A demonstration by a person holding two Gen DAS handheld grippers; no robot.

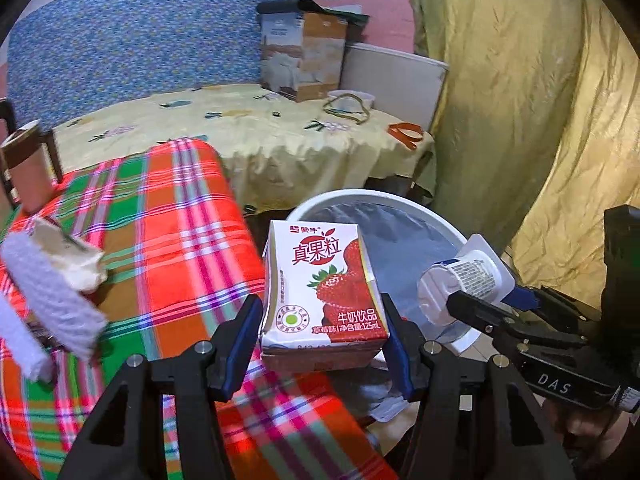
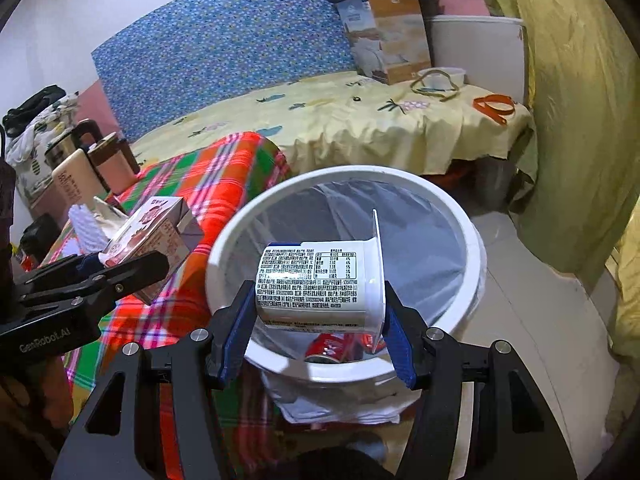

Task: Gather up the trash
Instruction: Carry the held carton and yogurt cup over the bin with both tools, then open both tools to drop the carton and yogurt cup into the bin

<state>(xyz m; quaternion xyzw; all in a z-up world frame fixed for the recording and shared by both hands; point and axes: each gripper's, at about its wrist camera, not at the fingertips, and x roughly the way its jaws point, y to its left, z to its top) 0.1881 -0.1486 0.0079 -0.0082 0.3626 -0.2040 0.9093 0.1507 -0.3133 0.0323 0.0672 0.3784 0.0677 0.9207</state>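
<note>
My left gripper (image 1: 322, 332) is shut on a strawberry milk carton (image 1: 320, 284), held upright over the edge of the plaid-covered table (image 1: 168, 240), beside the white trash bin (image 1: 372, 200). That same carton (image 2: 148, 240) and the left gripper (image 2: 104, 268) show at the left of the right wrist view. My right gripper (image 2: 318, 326) is shut on a white yogurt cup (image 2: 316, 284), held on its side above the near rim of the bin (image 2: 344, 176). The cup (image 1: 460, 284) and the right gripper (image 1: 492, 300) appear at the right in the left wrist view. A red can (image 2: 332, 346) lies inside the bin.
Crumpled paper (image 1: 68, 256) and white tissue (image 1: 52, 296) lie on the plaid cloth. A tumbler (image 2: 112, 160) and kettle (image 2: 68, 144) stand at its far end. Behind is a yellow-sheeted bed (image 2: 340, 120) with a printed box (image 2: 388, 36). A yellow curtain (image 2: 580, 120) hangs at right.
</note>
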